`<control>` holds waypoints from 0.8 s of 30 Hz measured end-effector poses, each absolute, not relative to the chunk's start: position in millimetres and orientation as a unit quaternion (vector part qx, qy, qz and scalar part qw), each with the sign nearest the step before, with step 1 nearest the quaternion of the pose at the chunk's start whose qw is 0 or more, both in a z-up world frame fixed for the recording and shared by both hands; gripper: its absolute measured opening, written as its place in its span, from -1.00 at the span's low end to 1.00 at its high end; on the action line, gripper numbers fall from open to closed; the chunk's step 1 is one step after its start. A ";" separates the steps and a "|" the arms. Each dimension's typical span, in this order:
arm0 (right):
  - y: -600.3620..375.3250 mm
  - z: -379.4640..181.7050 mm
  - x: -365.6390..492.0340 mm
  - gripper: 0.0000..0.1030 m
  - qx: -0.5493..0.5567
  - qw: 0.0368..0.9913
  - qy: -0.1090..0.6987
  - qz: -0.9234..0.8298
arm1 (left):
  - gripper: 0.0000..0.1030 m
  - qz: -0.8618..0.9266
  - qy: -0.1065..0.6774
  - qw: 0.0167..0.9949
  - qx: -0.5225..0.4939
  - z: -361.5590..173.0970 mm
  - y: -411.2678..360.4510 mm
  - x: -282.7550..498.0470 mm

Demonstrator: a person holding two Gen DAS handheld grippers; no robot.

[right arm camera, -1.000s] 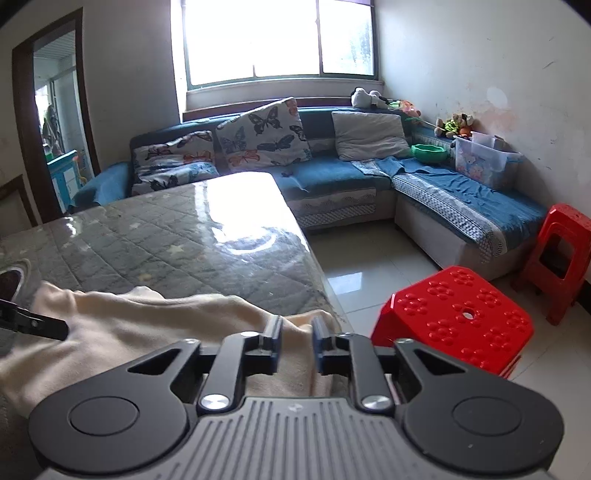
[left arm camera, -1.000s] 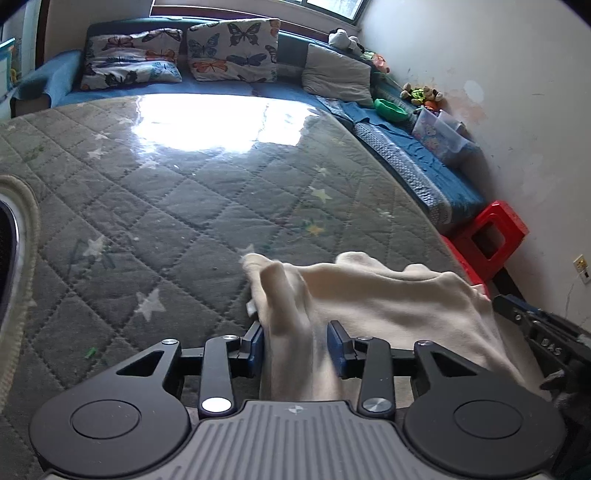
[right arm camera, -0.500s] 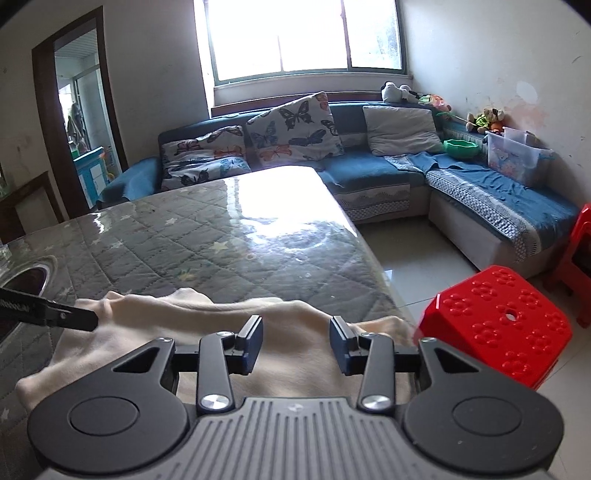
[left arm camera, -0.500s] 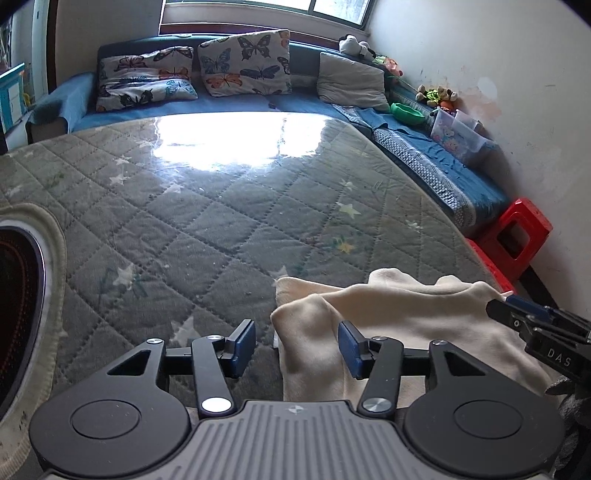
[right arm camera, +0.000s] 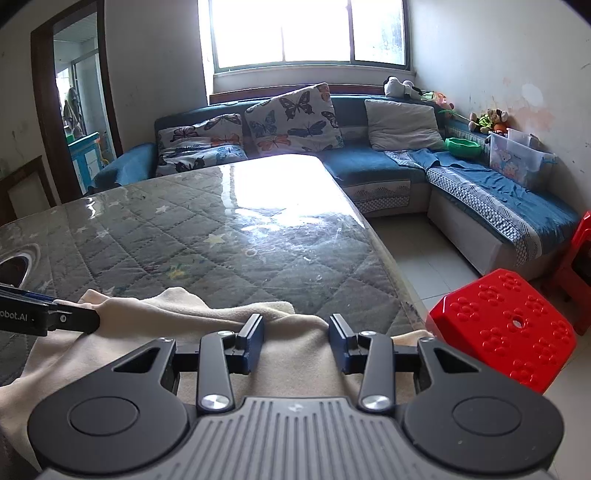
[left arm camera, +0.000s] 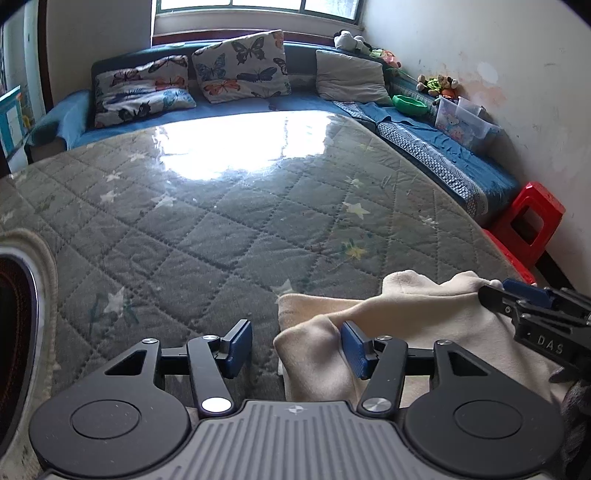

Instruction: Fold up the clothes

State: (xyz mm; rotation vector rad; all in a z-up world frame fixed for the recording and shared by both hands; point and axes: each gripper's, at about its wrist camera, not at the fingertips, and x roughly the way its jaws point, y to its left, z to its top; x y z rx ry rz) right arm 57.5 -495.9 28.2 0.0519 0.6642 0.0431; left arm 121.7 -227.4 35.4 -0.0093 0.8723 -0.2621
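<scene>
Quilted table; cloth beneath hand-held grippers.

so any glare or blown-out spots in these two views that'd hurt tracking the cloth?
Left wrist: window glare whites out a patch of the table cover far from the cream garment, which is evenly lit; heavy fisheye bending at the edges. Right wrist: window overexposed, the same glare on the table, garment clear.
</scene>
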 end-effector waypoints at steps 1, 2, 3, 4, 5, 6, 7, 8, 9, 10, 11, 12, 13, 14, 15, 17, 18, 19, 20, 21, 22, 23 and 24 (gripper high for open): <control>-495.8 28.4 58.6 -0.24 0.022 0.945 0.326 0.021 | 0.14 -0.126 0.420 0.899 -0.002 34.9 -228.5 122.3; -495.8 28.2 59.7 -0.24 0.019 0.945 0.327 0.021 | 0.15 -0.126 0.419 0.899 0.001 34.4 -229.5 122.9; -496.0 28.0 61.9 -0.23 0.019 0.944 0.328 0.020 | 0.16 -0.126 0.417 0.900 0.004 34.0 -230.7 123.6; -496.2 27.8 64.3 -0.23 0.019 0.944 0.330 0.018 | 0.17 -0.126 0.415 0.901 0.008 33.6 -231.8 124.3; -496.5 27.6 66.6 -0.23 0.019 0.943 0.331 0.017 | 0.18 -0.125 0.414 0.902 0.011 33.1 -232.7 124.7; -496.7 27.4 68.9 -0.23 0.019 0.943 0.332 0.015 | 0.19 -0.124 0.412 0.902 0.012 32.5 -233.1 124.7; -496.7 26.8 71.3 -0.23 0.020 0.943 0.332 0.013 | 0.19 -0.124 0.411 0.903 0.014 32.0 -233.5 124.6; -496.4 26.9 72.3 -0.22 0.019 0.943 0.332 0.013 | 0.19 -0.123 0.410 0.904 0.016 31.5 -234.2 124.6; -496.2 27.1 73.3 -0.22 0.018 0.943 0.333 0.012 | 0.21 -0.123 0.408 0.904 0.018 31.0 -235.0 124.7; -495.9 27.2 74.2 -0.22 0.017 0.943 0.333 0.012 | 0.22 -0.122 0.407 0.905 0.021 30.7 -235.6 124.9; -495.7 27.4 75.1 -0.21 0.015 0.943 0.333 0.012 | 0.25 -0.121 0.405 0.906 0.024 30.4 -235.9 125.4; -495.5 27.6 76.0 -0.20 0.014 0.943 0.334 0.011 | 0.28 -0.119 0.403 0.907 0.027 30.0 -236.6 125.7; -495.2 27.7 77.0 -0.20 0.013 0.942 0.334 0.011 | 0.30 -0.118 0.402 0.908 0.029 29.7 -237.3 126.0; -495.0 27.9 77.9 -0.20 0.011 0.942 0.334 0.011 | 0.31 -0.116 0.402 0.908 0.031 29.5 -237.8 126.6; -494.7 28.0 78.8 -0.20 0.010 0.942 0.335 0.011 | 0.31 -0.116 0.402 0.908 0.031 29.5 -238.0 126.9; -494.3 28.4 80.7 -0.18 0.008 0.942 0.335 0.010 | 0.31 -0.115 0.402 0.908 0.029 30.8 -237.7 126.1; -491.7 29.6 76.0 -0.17 0.006 0.942 0.334 0.014 | 0.29 -0.116 0.401 0.908 0.030 32.1 -237.0 125.3; -488.9 30.9 70.9 -0.17 0.004 0.943 0.333 0.019 | 0.29 -0.116 0.399 0.909 0.031 33.4 -236.4 124.1; -486.1 32.1 65.7 -0.17 0.003 0.943 0.332 0.024 | 0.29 -0.116 0.397 0.910 0.032 34.6 -235.9 122.5; -483.2 33.4 60.6 -0.16 0.001 0.943 0.331 0.029 | 0.29 -0.116 0.395 0.911 0.033 35.8 -235.6 120.3; -480.4 34.7 55.4 -0.16 -0.001 0.943 0.330 0.033 | 0.29 -0.116 0.394 0.911 0.033 37.0 -235.7 117.3; -477.6 36.0 50.3 -0.14 -0.002 0.943 0.329 0.038 | 0.29 -0.118 0.393 0.911 0.032 38.3 -235.9 113.9; -474.8 37.3 45.1 -0.08 -0.004 0.944 0.328 0.043 | 0.29 -0.121 0.392 0.911 0.032 39.8 -235.8 110.3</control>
